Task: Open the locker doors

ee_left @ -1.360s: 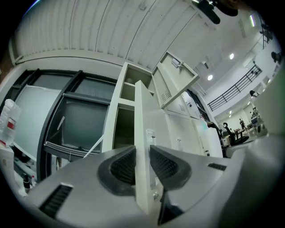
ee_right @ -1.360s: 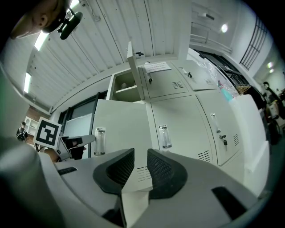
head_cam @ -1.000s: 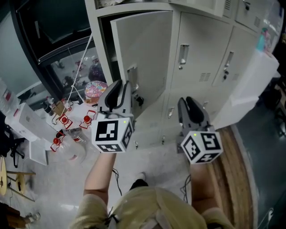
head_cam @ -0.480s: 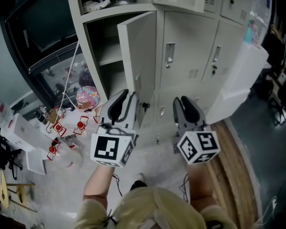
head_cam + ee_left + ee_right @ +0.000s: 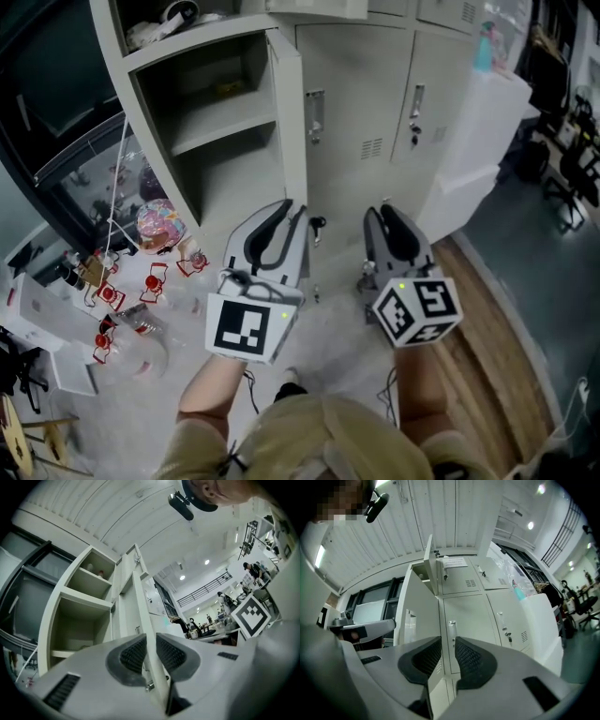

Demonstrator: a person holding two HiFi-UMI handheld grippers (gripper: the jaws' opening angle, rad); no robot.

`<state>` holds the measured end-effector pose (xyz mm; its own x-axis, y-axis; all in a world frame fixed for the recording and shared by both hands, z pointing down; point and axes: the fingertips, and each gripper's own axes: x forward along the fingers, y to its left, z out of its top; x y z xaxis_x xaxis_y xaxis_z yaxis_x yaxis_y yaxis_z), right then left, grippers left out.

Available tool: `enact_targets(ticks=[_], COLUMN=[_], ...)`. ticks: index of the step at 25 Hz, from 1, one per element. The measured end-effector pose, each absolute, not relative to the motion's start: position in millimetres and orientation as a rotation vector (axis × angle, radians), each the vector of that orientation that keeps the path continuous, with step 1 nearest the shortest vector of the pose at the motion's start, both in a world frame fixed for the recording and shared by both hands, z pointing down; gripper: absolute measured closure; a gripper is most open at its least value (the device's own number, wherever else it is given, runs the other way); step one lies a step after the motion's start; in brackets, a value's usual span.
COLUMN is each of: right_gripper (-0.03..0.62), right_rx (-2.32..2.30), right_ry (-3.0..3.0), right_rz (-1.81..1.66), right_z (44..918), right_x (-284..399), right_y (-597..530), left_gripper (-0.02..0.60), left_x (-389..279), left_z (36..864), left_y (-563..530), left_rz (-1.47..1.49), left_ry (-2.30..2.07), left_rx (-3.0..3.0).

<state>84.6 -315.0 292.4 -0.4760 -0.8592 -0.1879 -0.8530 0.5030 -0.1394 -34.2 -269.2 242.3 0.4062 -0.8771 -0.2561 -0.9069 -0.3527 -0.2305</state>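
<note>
**Hold the door square, then free the next handle**

The left claw (image 5: 284, 214) is clamped on the free edge of the open locker door (image 5: 287, 122). In the left gripper view that thin edge runs straight up between the ribbed jaws, which have just been closing a little on it. The door stands about square to the cabinet front and bares the shelved compartment (image 5: 216, 127) at the left. The right claw (image 5: 384, 217) holds nothing. Its jaws are a narrow slot apart, and it points at the closed middle door (image 5: 352, 94) from well back.

The step in hand looks like the end of the first door's swing. The hinge appears to sit on the side next to the middle door, so the left claw should follow an arc about it. A straight pull could twist the sheet edge out of the grip.

Swung much further, the door would likely fold across the middle door's handle (image 5: 315, 114), so stopping near square seems wise. The latch (image 5: 317, 225) juts out just beside the claw and could snag as the claw lets go.

The right claw will probably need wider jaws before it reaches that handle. The far door (image 5: 436, 94) is shut too.
</note>
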Motion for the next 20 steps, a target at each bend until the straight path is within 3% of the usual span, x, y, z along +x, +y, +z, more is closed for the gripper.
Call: enact_targets(ticks=[20], right_gripper=[0.520], right_rx=[-1.673], right_ry=[2.386], right_rz=[-0.016], right_z=[290.4], right_x=[147.3], right_y=[-307.8], left_gripper=[0.517], left_x=[13.4], left_z=[256.1], left_y=[-290.5], left_rz=[0.219], left_ry=[1.327], left_rx=[-2.550])
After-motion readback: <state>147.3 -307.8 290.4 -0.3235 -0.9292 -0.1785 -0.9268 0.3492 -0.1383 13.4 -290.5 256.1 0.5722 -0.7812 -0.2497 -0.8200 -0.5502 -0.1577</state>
